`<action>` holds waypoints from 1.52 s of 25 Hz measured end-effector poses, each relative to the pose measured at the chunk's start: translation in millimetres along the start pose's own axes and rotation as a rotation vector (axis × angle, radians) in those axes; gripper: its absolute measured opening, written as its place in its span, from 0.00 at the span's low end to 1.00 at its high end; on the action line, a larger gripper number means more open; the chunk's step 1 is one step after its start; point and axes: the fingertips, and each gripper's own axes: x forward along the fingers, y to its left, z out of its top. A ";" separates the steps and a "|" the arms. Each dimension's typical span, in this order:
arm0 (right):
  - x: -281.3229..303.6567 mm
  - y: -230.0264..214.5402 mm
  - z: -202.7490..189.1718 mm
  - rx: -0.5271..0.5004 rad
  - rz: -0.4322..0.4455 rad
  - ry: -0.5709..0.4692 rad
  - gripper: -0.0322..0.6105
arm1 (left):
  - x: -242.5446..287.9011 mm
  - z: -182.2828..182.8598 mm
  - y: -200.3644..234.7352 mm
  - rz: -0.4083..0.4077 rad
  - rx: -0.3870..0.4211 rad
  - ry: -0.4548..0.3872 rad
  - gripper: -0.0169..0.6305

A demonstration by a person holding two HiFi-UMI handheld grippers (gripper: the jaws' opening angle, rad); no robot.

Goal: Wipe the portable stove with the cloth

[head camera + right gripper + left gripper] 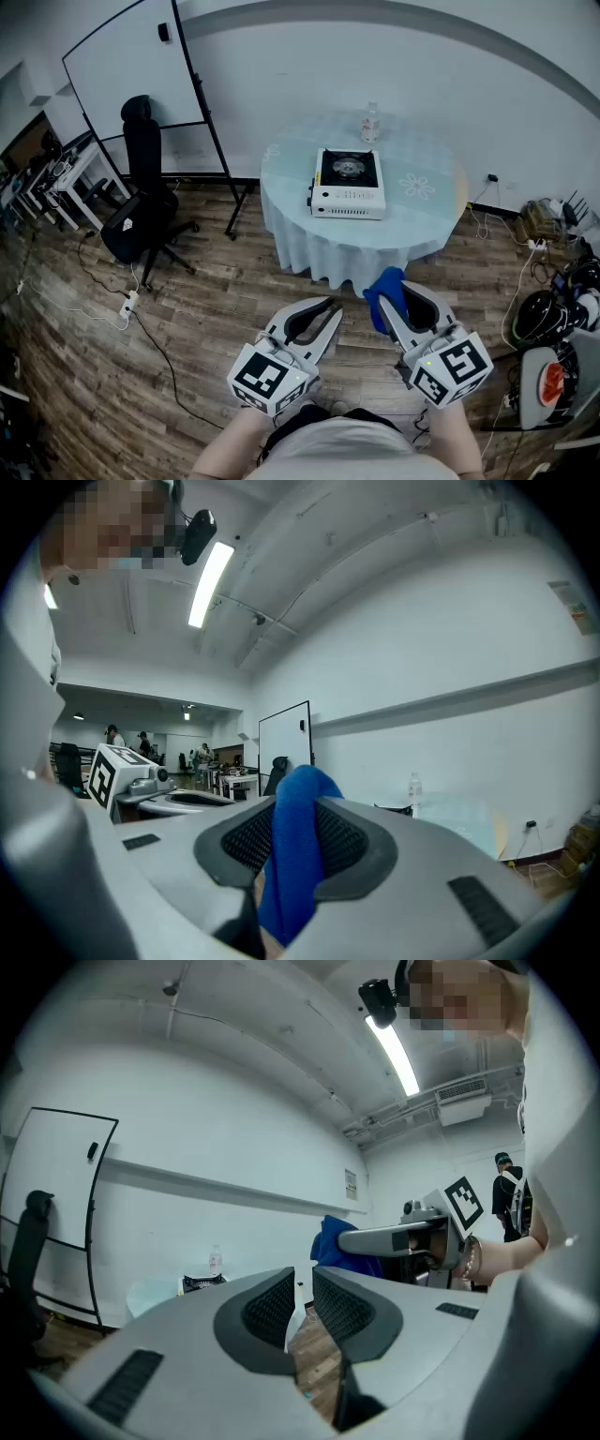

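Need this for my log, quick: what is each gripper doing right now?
Left gripper: fingers slightly apart, nothing between them.
Right gripper: closed on the blue cloth.

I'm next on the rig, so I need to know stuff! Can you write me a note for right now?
Left hand-held gripper: jaws slightly apart, nothing between them.
Right hand-held gripper: shut on the blue cloth.
Portable stove: on the round table with a bottle behind it, across the floor from both grippers.
Done: cloth is gripped. Left: reach the table and wipe the stove; no wiping has started.
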 end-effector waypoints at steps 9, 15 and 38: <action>2.3 -3.2 -19.3 0.027 0.008 0.016 0.24 | 11.3 -9.9 -3.2 0.033 -0.026 -0.004 0.11; 2.4 -4.8 -26.6 0.024 0.015 0.026 0.24 | 22.0 -11.8 -8.1 0.022 -0.037 0.001 0.10; 67.0 -71.3 -58.8 0.059 0.038 0.090 0.24 | 99.2 -42.1 52.4 0.011 -0.125 0.042 0.10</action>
